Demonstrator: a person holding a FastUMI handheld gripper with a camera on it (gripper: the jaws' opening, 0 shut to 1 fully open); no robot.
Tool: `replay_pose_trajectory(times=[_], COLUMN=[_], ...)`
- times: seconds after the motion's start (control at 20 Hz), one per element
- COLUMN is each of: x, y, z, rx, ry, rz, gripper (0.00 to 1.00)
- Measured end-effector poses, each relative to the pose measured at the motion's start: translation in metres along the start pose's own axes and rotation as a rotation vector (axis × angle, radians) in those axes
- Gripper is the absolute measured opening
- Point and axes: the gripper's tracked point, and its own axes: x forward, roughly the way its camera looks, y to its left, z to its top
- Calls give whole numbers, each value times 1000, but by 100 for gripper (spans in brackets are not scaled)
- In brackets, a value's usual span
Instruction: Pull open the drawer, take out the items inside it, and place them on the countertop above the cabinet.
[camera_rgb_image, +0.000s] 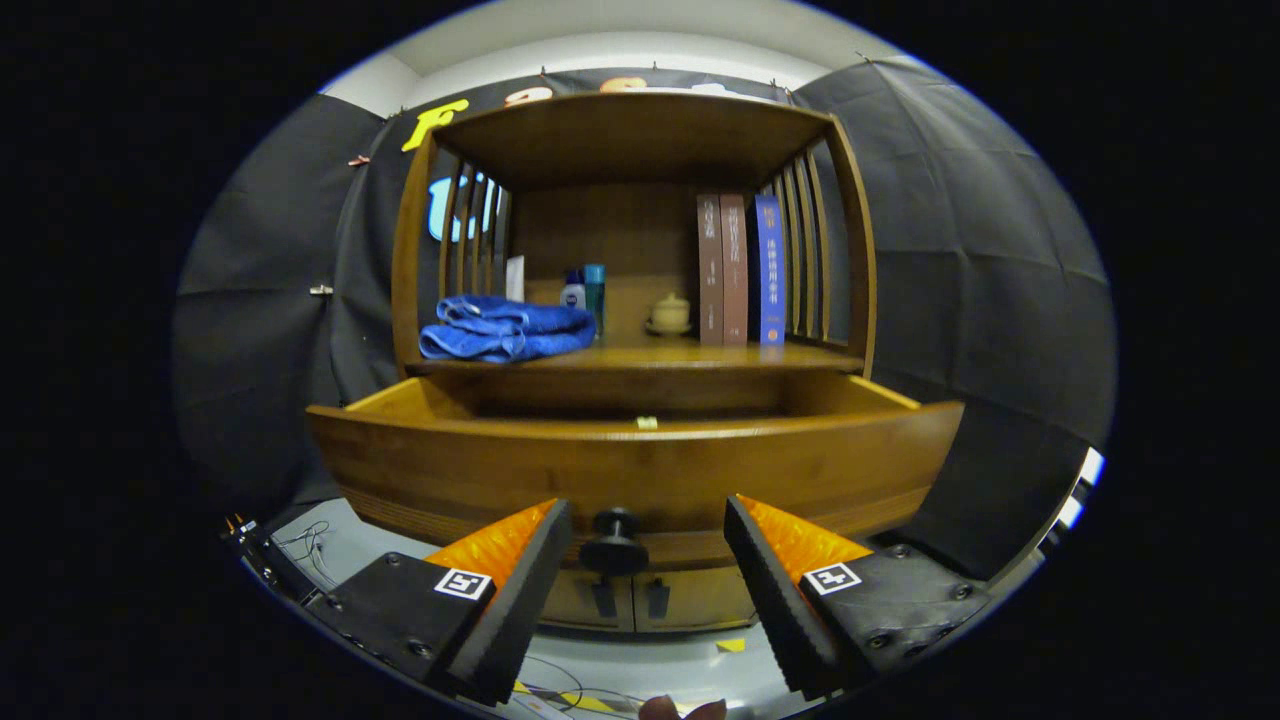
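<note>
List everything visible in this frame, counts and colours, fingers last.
cabinet: 1, brown wood, against the booth wall
drawer: 1, brown wood, pulled open below the countertop
knob: 1, black, on the drawer front, between the fingers
towel: 1, blue, folded, countertop left
bottles: 2, white-blue and teal, behind the towel
lidded jar: 1, cream, countertop centre
books: 3, two brown, one blue, upright at right
gripper: 1, fingers open, either side of the knob, not touching
</note>
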Motion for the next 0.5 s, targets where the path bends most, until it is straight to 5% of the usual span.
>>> replay_pose_trajectory(times=[0.2, 0.5], x=[-7, 14], y=[3, 5], z=[55, 84], rx=[-45, 76], ry=[-52, 217], rz=[42, 152], gripper=[99, 99])
